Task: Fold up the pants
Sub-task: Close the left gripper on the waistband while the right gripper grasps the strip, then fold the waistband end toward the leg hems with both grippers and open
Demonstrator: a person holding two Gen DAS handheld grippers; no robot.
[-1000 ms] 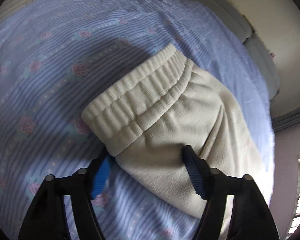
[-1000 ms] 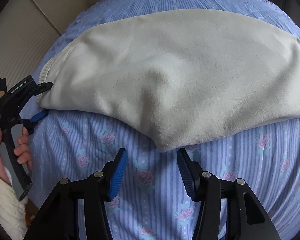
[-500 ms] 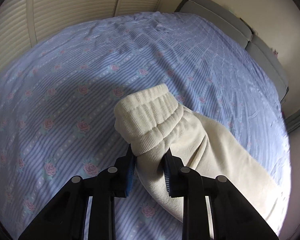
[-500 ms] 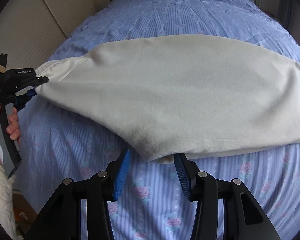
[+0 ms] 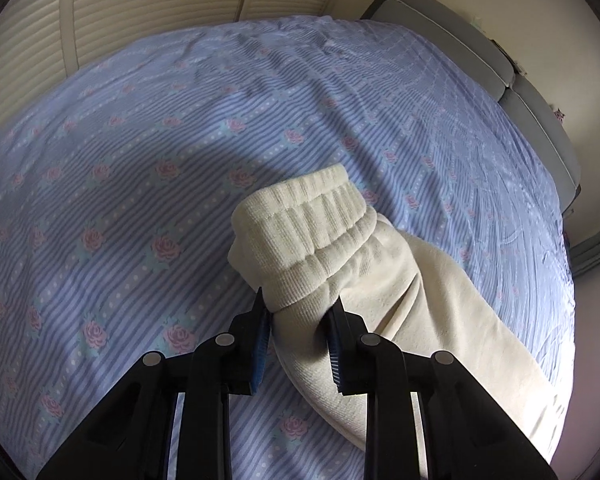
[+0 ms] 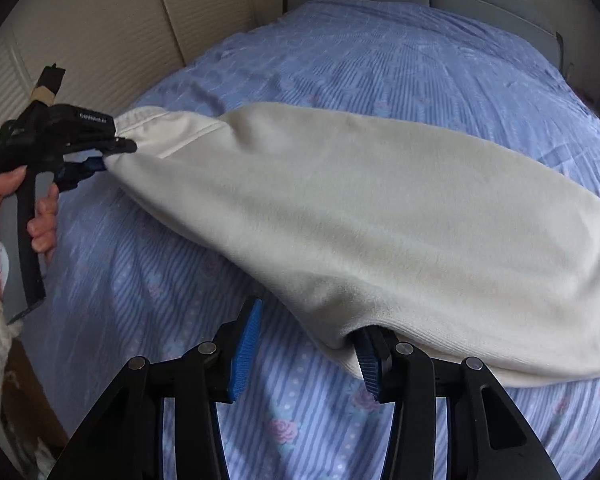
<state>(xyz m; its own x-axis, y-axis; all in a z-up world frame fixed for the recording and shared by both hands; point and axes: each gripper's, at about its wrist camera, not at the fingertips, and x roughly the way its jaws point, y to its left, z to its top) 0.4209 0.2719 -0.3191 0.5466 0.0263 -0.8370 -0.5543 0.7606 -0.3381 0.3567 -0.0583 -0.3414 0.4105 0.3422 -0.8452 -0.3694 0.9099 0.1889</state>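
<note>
The left claw (image 5: 300, 312) pinches the pants (image 5: 380, 292) at the waistband; the right claw (image 6: 306, 338) gapes, its right finger under the hem, so the far end may drag on the bed (image 6: 420, 60).

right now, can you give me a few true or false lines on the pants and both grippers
1. The left gripper is shut on the waistband. True.
2. The pants are dark blue. False: they are cream; the bedsheet is blue.
3. The right gripper is clamped on the pants. False: its jaws are apart, with the pants' lower edge lying over one finger.
4. The pants lie flat on the sheet at the waistband end. False: that end is lifted off the sheet.
5. The sheet has a rose print. True.
</note>
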